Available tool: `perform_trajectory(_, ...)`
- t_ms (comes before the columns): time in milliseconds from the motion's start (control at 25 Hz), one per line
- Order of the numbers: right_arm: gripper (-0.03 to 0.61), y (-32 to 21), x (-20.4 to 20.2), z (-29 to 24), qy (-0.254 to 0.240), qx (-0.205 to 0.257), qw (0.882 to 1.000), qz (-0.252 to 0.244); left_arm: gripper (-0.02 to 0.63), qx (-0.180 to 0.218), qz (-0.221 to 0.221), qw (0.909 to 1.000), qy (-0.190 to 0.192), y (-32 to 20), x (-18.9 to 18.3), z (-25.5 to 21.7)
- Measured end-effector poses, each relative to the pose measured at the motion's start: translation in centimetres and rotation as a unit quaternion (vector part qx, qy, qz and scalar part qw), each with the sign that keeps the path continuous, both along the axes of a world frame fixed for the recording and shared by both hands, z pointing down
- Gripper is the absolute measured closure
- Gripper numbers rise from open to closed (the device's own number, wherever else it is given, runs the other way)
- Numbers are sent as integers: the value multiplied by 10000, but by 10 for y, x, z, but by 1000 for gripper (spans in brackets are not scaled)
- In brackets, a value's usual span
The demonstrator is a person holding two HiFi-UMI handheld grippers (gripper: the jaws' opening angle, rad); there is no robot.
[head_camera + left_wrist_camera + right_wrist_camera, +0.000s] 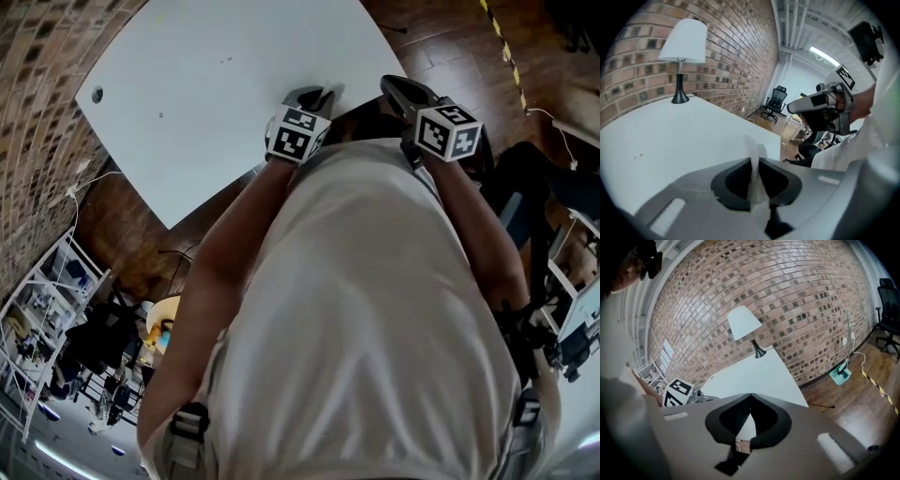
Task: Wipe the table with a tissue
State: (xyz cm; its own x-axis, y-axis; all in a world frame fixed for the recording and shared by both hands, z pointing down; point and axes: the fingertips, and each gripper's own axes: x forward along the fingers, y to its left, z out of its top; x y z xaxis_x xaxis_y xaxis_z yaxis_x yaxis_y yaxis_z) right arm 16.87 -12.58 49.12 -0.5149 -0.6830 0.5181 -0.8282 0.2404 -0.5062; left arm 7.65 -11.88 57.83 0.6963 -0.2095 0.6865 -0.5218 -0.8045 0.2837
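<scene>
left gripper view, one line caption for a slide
Left gripper shut on a white tissue, white table ahead, a lamp by the brick wall.

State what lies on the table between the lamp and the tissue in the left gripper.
Nothing: in the left gripper view, only bare white table runs from the lamp to the tissue pinched in the left gripper.

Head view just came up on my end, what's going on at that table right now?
A person holds a claw in each hand at the near edge of the white table. The left claw is shut on a white tissue that sticks out past its tips; whether it touches the tabletop cannot be told. The right claw is shut and empty, beside it near the table's corner. A lamp stands at the far end.
</scene>
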Motion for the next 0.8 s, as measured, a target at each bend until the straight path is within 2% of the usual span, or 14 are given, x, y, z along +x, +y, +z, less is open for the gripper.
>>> perform_trajectory(200,572,-7,-31,-5,115,230,9986,-467,571,77,-533,9984,183,-11,-25,-7)
perform_trajectory(320,572,-13,-36,-3,80,255,9981,-559,571,64,-804,9964,248,-17,-38,-8)
perform_trajectory(560,572,-27,-22,-4,119,296,9976,-618,571,18,-1216,9924,182,-25,-45,-6)
perform_trajectory(680,572,-30,-21,-6,334,372,9949,-879,571,-16,-1319,9911,197,-32,-41,-5)
perform_trajectory(800,572,-49,-44,-10,356,620,9888,-1313,569,118,-1592,9872,8,-56,-60,-13)
